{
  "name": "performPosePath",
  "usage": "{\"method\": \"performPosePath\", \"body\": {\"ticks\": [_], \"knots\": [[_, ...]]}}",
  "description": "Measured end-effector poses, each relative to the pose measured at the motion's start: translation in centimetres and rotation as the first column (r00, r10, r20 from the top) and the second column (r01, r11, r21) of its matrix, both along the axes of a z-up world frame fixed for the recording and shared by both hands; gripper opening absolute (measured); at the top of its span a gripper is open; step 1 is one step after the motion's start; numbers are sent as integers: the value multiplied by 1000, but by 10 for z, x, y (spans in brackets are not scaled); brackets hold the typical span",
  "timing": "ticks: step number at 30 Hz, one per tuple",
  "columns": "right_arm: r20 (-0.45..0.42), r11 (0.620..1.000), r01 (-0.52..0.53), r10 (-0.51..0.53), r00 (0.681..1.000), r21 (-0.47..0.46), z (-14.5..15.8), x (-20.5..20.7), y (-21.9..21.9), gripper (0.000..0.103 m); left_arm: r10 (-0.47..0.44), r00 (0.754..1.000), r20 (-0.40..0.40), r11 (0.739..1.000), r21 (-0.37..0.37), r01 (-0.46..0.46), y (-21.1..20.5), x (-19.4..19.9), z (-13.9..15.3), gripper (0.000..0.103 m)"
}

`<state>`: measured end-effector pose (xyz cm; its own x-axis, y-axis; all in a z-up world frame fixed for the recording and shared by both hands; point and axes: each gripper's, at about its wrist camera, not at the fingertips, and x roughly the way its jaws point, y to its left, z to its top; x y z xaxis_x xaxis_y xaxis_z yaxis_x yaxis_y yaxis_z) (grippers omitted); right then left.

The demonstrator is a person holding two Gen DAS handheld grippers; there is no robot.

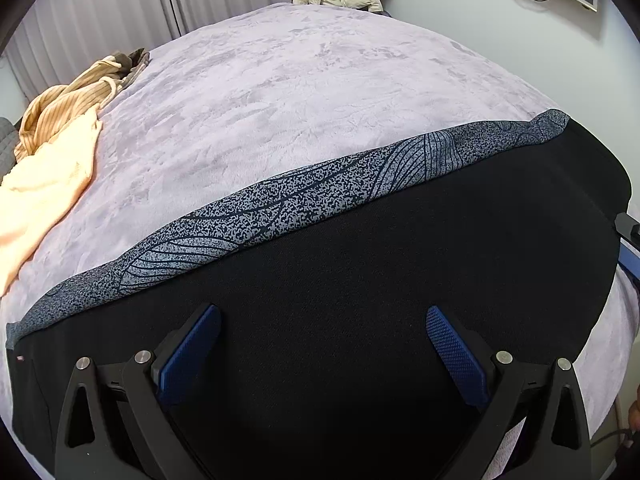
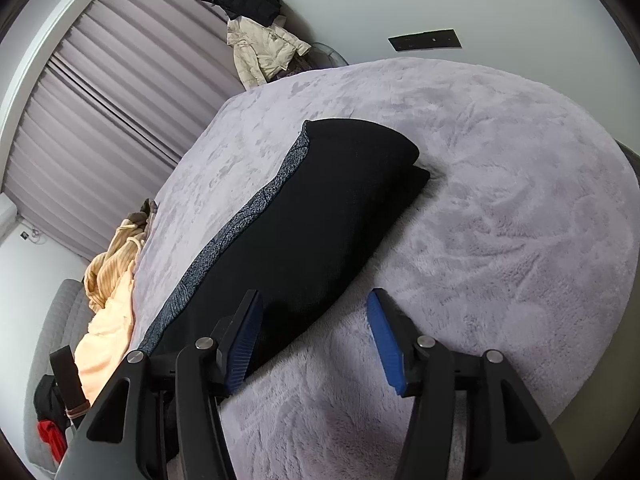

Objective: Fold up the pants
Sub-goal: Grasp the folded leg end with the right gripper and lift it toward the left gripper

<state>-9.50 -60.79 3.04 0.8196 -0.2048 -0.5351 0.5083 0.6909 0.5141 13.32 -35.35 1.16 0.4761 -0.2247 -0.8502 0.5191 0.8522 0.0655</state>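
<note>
Black pants [image 1: 400, 280] with a grey speckled patterned side band [image 1: 280, 204] lie flat, folded lengthwise, on the lilac plush bed cover [image 1: 300, 80]. My left gripper [image 1: 323, 320] is open and empty, hovering right over the black fabric. In the right wrist view the pants [image 2: 312, 220] stretch away from me, with the band [image 2: 240, 224] along their left edge. My right gripper [image 2: 314, 304] is open and empty, straddling the pants' near right edge, its left finger over the fabric, its right over the bed cover [image 2: 500, 220].
A pile of tan ribbed and peach clothes [image 1: 52, 148] lies at the bed's left edge; it also shows in the right wrist view [image 2: 112, 288]. A cream jacket [image 2: 264, 52] hangs beyond the far end. Curtains [image 2: 112, 120] run along the left.
</note>
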Motion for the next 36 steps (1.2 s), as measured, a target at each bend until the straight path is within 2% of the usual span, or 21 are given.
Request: {"method": "performPosePath", "body": {"ticks": [9, 14, 17, 18, 20, 22, 26, 28, 30, 32, 34, 36], "knots": [[-12, 999, -1, 0, 1000, -47, 8, 22, -8, 62, 0, 1000, 12, 1000, -5, 0, -1, -4, 0, 103], [76, 998, -12, 7, 997, 68, 6, 39, -34, 62, -3, 1000, 24, 1000, -5, 3, -1, -7, -1, 103], [91, 994, -1, -9, 996, 112, 4, 40, -42, 18, -3, 1000, 12, 1000, -5, 3, -1, -7, 2, 103], [101, 991, -9, -5, 995, 134, 2, 39, -44, 16, 6, 1000, 0, 1000, 1, -6, -2, -6, 5, 103], [104, 995, -10, -1, 995, 100, 6, 36, -40, 16, 3, 1000, -30, 1000, -16, -3, -9, -5, 13, 103], [108, 999, -14, 9, 994, 43, 15, 33, -32, 16, -34, 998, -46, 997, -72, 31, -22, -9, 24, 103], [128, 997, -44, 52, 990, -69, 40, 32, -16, 16, -143, 990, -13, 984, -110, 141, -62, -28, 37, 103], [131, 993, -62, 75, 989, -102, 50, 33, -9, 16, -199, 978, -66, 968, -168, 185, -76, -31, 28, 103], [137, 990, -90, 105, 985, -111, 58, 34, -3, 16, -225, 955, -194, 955, -239, 176, -80, -21, 4, 103], [131, 984, -129, 144, 981, -120, 64, 38, 7, 16, -263, 949, -171, 942, -258, 215, -78, -19, -1, 103], [118, 975, -141, 163, 979, -174, 73, 40, 21, 16, -296, 939, -175, 931, -271, 243, -72, -19, 5, 103], [111, 964, -155, 182, 977, -215, 83, 42, 34, 16, -282, 937, -206, 929, -305, 212, -60, -17, 12, 103]]}}
